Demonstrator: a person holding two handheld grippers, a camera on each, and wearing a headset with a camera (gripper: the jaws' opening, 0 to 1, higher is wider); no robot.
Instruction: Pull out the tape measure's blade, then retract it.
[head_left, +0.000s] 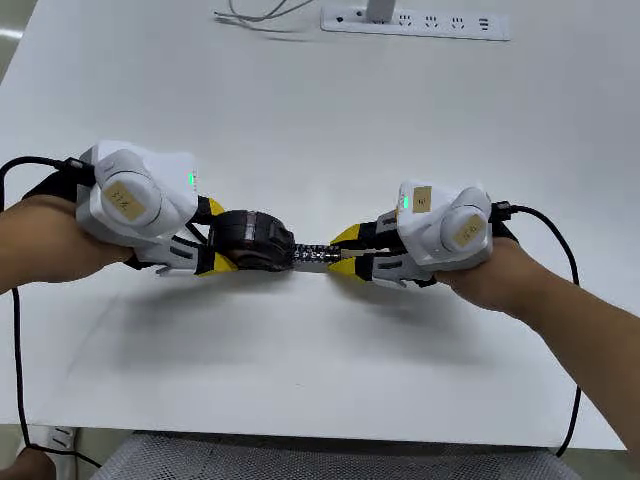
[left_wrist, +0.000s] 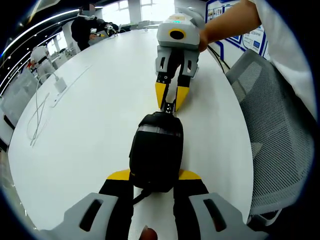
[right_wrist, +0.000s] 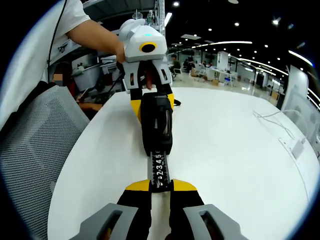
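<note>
head view: at the left, the white, yellow-tipped left gripper (head_left: 218, 237) is seen closed on the rear of the black, rounded plastic tape measure case (head_left: 255, 240). the case is held low over the white tabletop (head_left: 300, 130), near its front edge; whether it rests on the surface cannot be told. from the mouth of the case, a short length of pale, numbered metal blade (head_left: 315, 256) is drawn out toward the right. its free end is pinched between the narrowly set yellow jaws of the white right gripper (head_left: 343, 252). in the right gripper view, printed digits can be read along the exposed strip. at the far edge, a white power strip (head_left: 415, 20) is seen, well apart from the work.

the pull-out step is judged to be at an early stage, since little blade is exposed. the case is expected to be compact, fairly heavy and hard-shelled, with smooth sides that could slip, so a firm hold across its sides is called for. the blade is judged thin and springy, stiff only while straight, and it is likely to kink if bent sideways. a spring return is to be expected, so the tip is best gripped at its end and fed back slowly rather than released.
</note>
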